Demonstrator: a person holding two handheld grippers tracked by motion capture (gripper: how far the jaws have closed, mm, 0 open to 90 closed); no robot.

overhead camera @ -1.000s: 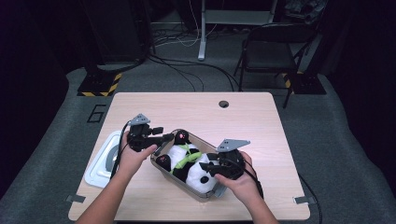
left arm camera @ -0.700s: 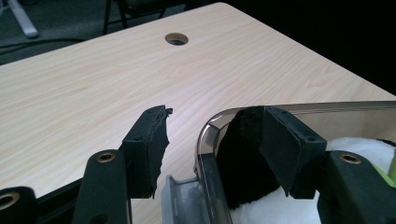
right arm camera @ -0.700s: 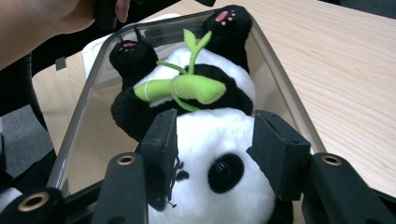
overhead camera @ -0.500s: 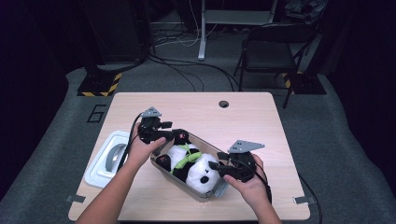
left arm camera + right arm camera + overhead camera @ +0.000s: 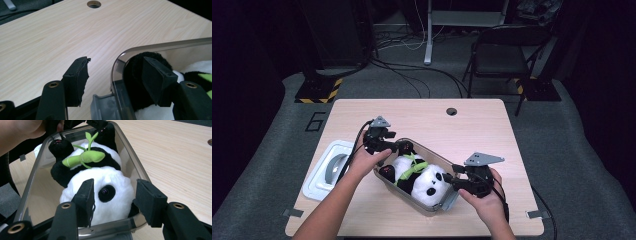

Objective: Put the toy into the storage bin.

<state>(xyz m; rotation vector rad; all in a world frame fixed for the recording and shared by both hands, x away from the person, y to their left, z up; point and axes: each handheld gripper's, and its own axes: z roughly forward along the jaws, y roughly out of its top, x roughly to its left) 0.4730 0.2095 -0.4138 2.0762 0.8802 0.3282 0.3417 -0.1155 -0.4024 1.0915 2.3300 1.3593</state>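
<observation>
Plush panda (image 5: 419,176) lies in clear bin (image 5: 439,159), tabletop (image 5: 482,130) centre.
Left gripper (image 5: 115,75): jaws just opening, straddling far-left bin corner, no clamp.
Right gripper (image 5: 113,197): part-open over near rim, pads clear.
Risk: bin slides if nudged.

overall: dim room, table (image 5: 492,130) lit from above, surroundings near black
high view: soft, low detail, slightly grainy
shadows: faint, short, under hands and bin (image 5: 439,161)
glare: pale sheen on clear bin rim (image 5: 160,46)
gripper views: brighter, near jaws blurred, wood grain sharp
edges: mild wide-angle stretch
</observation>
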